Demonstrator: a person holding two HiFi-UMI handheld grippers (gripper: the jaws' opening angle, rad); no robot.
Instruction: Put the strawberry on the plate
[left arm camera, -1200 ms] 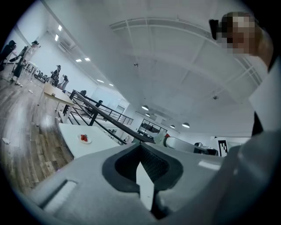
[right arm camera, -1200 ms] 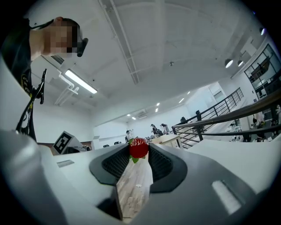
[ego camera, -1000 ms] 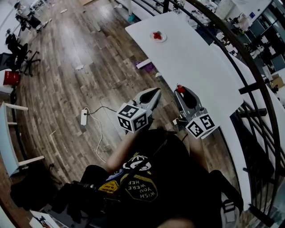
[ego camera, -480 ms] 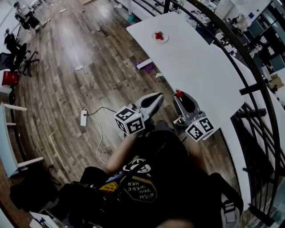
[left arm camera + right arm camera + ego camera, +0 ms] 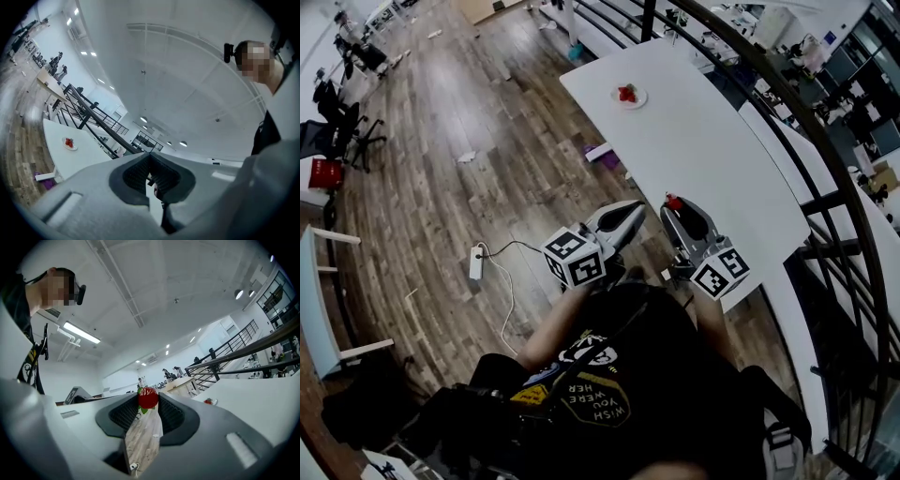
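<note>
A small white plate (image 5: pixel 637 97) with a red strawberry (image 5: pixel 625 93) on it sits near the far end of the long white table (image 5: pixel 703 150). My right gripper (image 5: pixel 675 203) is shut on a second red strawberry (image 5: pixel 674 202) at its fingertips, held above the table's near edge and far short of the plate. In the right gripper view this strawberry (image 5: pixel 148 398) sits pinched between the pads, and the plate (image 5: pixel 210 401) is small at the right. My left gripper (image 5: pixel 635 205) hangs beside it over the floor, jaws shut on nothing (image 5: pixel 150 158); it sees the plate (image 5: pixel 69 143) at its left.
A power strip (image 5: pixel 476 262) with a white cable lies on the wooden floor to the left. A purple thing (image 5: pixel 605 153) rests under the table's left edge. A black railing (image 5: pixel 825 169) runs along the table's right side. Office chairs (image 5: pixel 337 127) stand far left.
The table and plate have slid slightly down in the head view. Both grippers keep nearly the same pose, the right one still clamped on its strawberry.
</note>
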